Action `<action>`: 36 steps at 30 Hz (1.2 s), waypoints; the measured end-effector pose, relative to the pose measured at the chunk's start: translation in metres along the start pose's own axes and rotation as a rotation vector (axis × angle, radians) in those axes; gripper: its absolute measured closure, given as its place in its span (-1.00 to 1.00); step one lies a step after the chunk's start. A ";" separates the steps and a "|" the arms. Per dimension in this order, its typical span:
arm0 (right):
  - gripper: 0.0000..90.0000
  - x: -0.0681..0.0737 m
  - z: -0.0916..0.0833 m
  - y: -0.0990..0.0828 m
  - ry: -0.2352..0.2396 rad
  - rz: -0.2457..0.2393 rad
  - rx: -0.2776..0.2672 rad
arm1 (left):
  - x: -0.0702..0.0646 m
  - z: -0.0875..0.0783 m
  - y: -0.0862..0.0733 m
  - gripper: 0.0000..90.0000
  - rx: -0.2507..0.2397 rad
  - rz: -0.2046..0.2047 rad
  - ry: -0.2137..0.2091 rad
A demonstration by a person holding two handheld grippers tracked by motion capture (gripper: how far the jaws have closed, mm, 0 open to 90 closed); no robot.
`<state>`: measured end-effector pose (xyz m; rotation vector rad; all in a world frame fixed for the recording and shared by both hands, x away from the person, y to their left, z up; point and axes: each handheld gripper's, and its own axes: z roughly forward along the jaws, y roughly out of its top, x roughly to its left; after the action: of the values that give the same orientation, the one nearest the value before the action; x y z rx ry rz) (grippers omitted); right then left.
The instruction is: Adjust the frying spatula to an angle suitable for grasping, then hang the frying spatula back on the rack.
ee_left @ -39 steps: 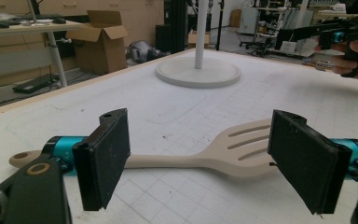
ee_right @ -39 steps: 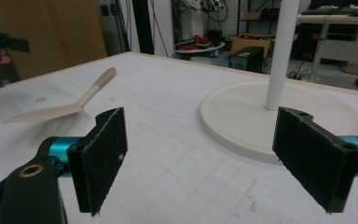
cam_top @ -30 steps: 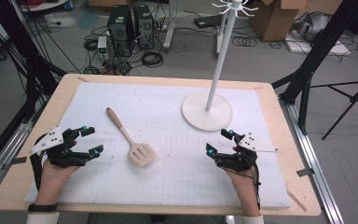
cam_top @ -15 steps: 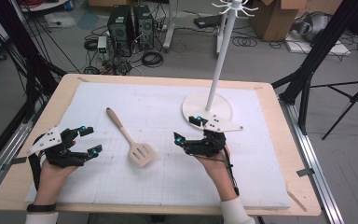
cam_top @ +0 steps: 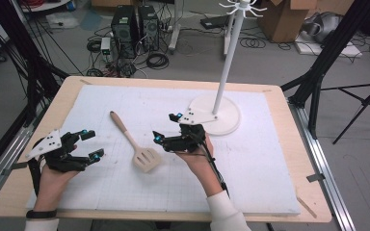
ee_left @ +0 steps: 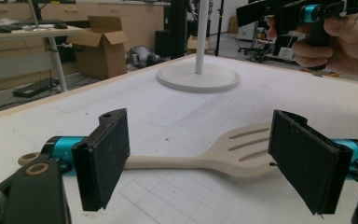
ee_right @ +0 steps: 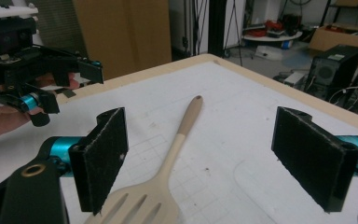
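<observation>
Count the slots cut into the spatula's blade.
3. They run side by side along the spatula blade, clear in the left gripper view between the open claw pads; the blade's near edge is partly hidden.

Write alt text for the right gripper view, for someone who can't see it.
A pale slotted spatula lies on the white table mat, its head low between the right gripper's two open black jaws and its handle pointing away. At upper left, a hand holds the left gripper above the table's far edge.
</observation>
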<state>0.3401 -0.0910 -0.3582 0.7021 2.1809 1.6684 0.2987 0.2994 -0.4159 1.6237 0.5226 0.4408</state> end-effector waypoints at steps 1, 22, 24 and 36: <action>-0.62 0.001 0.004 0.001 0.006 0.000 0.005 | 0.000 0.000 0.000 -0.53 0.000 0.000 0.001; -0.62 0.015 0.074 0.012 0.035 0.015 0.118 | 0.003 -0.002 -0.001 -0.53 -0.009 -0.006 -0.004; -0.62 0.017 0.084 0.012 0.038 0.012 0.140 | 0.002 -0.002 -0.002 -0.53 -0.008 -0.007 -0.006; -0.62 0.025 0.120 0.012 0.035 0.004 0.232 | 0.001 -0.006 -0.001 -0.53 -0.020 -0.012 -0.007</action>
<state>0.3836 0.0221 -0.3782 0.7417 2.4246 1.4531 0.2955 0.3051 -0.4163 1.6017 0.5207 0.4299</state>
